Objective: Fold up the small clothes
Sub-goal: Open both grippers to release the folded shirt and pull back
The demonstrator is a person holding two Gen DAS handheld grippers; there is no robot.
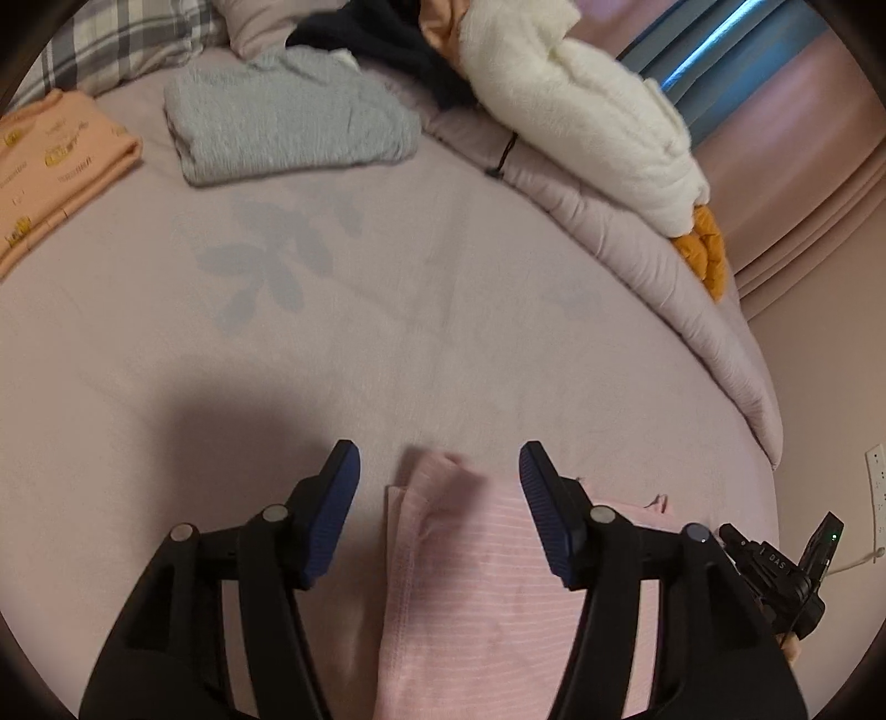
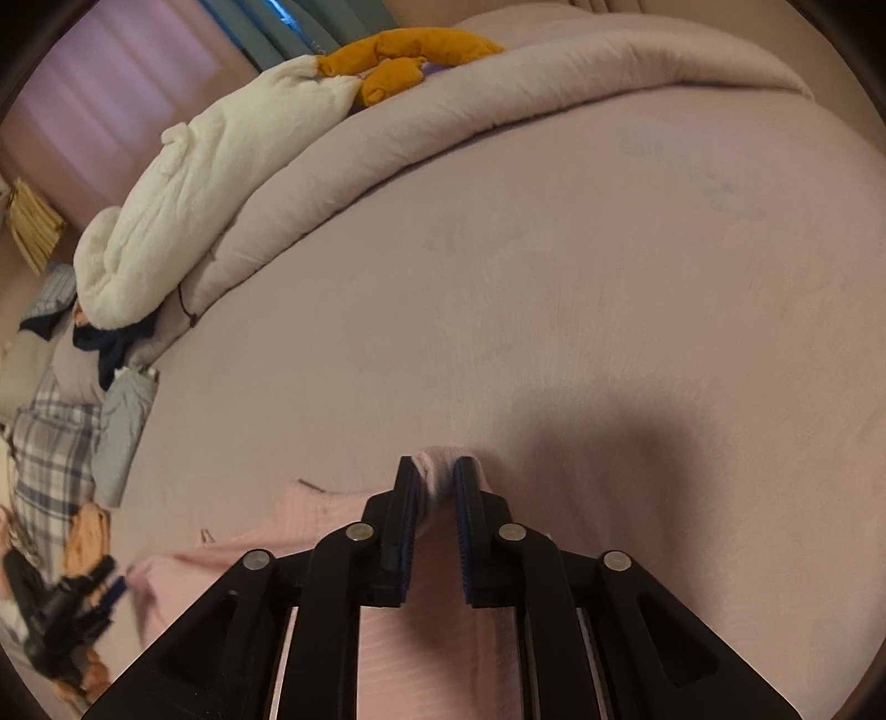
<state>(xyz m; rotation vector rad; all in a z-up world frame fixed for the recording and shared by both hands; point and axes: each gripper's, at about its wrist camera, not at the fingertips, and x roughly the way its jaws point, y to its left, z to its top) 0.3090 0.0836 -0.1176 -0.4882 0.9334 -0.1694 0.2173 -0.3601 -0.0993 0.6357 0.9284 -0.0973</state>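
A pale mauve bed carries everything; at its far side in the left wrist view lie two folded pieces, a grey top and, just left of it, a peach top with small yellow prints; behind them sit a plaid pillow and a dark garment; a rolled duvet runs along the bed's right edge, and on it lies one white fleece with one mustard piece at its near end; blue curtains hang beyond; nothing lies on the open sheet between these and the grippers. The one garment in work, a pink striped top, lies flat on the bed at the near edge of both views. The left gripper stands with its jaws apart, one blue pad to each side of the top's left folded edge, the pads clear of the cloth, which lies beneath and between them. The right gripper has its jaws close together with a bunched corner of the pink striped top pinched between the pads, a small fold poking out past the tips; whether the pads still press firmly is hard to tell.
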